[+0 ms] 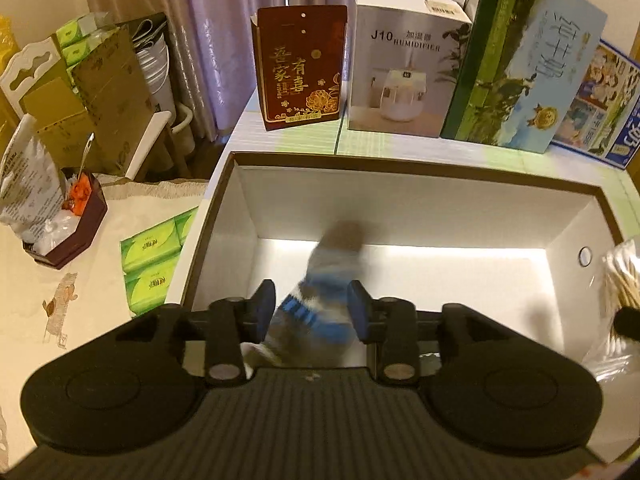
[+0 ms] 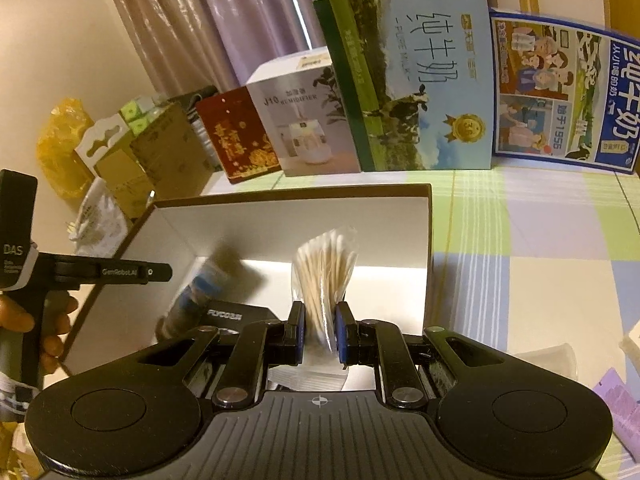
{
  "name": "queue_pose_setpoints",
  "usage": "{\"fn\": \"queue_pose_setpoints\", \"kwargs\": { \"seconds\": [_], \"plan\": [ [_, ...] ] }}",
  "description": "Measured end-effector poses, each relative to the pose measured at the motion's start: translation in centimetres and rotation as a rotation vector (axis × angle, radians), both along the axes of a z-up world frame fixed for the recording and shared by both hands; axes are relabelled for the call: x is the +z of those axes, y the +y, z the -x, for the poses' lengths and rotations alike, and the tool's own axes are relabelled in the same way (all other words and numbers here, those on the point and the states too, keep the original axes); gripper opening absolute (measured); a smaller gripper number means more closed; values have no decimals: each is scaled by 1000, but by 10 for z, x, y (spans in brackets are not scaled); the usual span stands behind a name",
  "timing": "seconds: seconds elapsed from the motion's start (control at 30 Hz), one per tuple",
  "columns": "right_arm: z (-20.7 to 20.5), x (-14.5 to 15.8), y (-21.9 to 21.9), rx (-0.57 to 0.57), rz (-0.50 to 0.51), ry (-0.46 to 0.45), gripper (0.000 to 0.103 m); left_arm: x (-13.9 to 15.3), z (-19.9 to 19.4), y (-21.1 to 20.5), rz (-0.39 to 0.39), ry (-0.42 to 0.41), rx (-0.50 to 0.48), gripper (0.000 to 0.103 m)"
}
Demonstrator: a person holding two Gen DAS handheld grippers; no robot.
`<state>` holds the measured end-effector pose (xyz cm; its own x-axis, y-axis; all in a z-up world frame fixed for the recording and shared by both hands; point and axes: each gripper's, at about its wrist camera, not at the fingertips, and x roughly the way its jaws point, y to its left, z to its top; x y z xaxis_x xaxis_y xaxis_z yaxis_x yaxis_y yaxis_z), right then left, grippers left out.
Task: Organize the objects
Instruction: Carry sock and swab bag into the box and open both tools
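A blurred blue, grey and white packet (image 1: 320, 300) sits loose between the blue pads of my left gripper (image 1: 312, 308), which is open over the white box with a brown rim (image 1: 400, 164). The right wrist view shows the same packet (image 2: 204, 284) as a smear below the left gripper (image 2: 162, 272), inside the box (image 2: 288, 192). My right gripper (image 2: 320, 330) is shut on a clear bag of cotton swabs (image 2: 324, 268) above the box's right part. The swabs (image 1: 620, 280) show at the right edge of the left view. A black FLYCO case (image 2: 236, 314) lies in the box.
Behind the box stand a red gift box (image 1: 300, 72), a humidifier carton (image 1: 404, 64) and two milk cartons (image 2: 416, 80) (image 2: 568, 96). Green tissue packs (image 1: 152, 256) and a brown octagonal holder (image 1: 68, 224) lie left. A chequered cloth (image 2: 520, 260) spreads right.
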<state>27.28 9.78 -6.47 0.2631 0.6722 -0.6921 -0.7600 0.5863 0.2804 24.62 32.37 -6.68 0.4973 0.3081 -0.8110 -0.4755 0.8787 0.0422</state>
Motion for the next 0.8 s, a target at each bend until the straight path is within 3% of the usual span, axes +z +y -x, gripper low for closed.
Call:
{"fn": "queue_pose_setpoints", "kwargs": {
  "seconds": [0.23,0.33,0.47,0.8],
  "plan": [
    [-3,-8,13,4,54,-72,12,-6,-1,0,21,16,-18,62],
    [-2,-11,19,12,74,-119,15,-5,1,0,22,15,-31,66],
    [-2,-10,23,12,70,-149,45,-3,2,-3,18,6,-51,73],
    [9,5,20,36,67,-179,71,12,11,-16,14,-12,-78,88]
  ]
}}
